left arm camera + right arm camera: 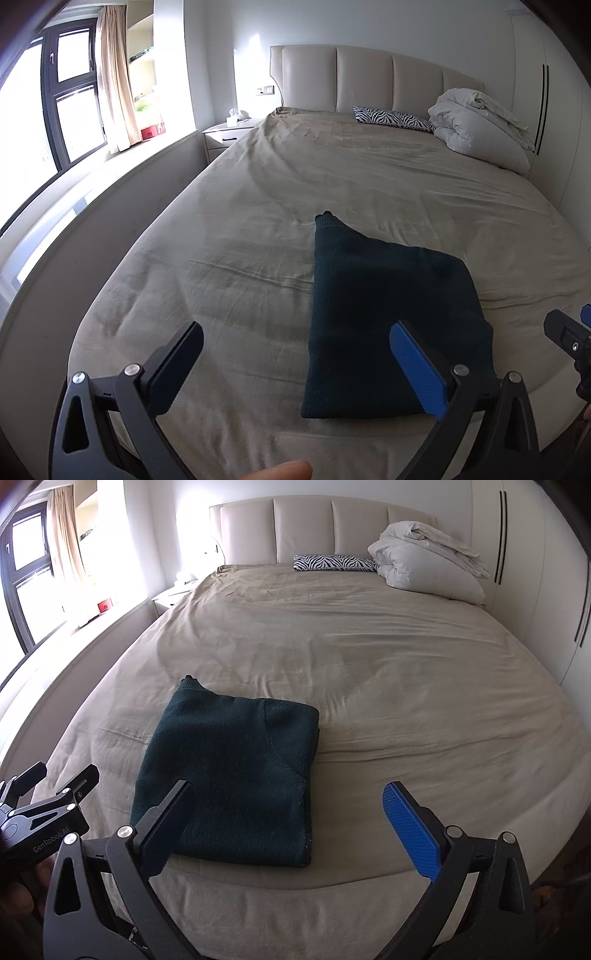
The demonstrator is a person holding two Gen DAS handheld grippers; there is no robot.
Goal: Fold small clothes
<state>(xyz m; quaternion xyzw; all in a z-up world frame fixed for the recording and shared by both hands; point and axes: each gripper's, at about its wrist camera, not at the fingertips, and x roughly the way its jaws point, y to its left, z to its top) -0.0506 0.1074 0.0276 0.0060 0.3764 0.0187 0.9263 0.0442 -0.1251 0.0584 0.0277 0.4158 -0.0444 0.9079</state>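
My left gripper (295, 354) stands wide open with nothing between its black, blue-padded fingers, poised above the near edge of the bed. My right gripper (290, 812) is spread just as wide and equally empty. Between them, the dark teal knitted garment (236, 775) lies folded into a rough rectangle on the beige bedsheet (406, 686), one corner, possibly a sleeve end, poking out at its far side. Beyond, a zebra-print pillow (332, 563) and a bundled white duvet (424, 561) rest against the cream padded headboard (303, 528).

Left hand-held gripper (295, 354) jaws wide apart, right hand-held gripper (291, 812) likewise
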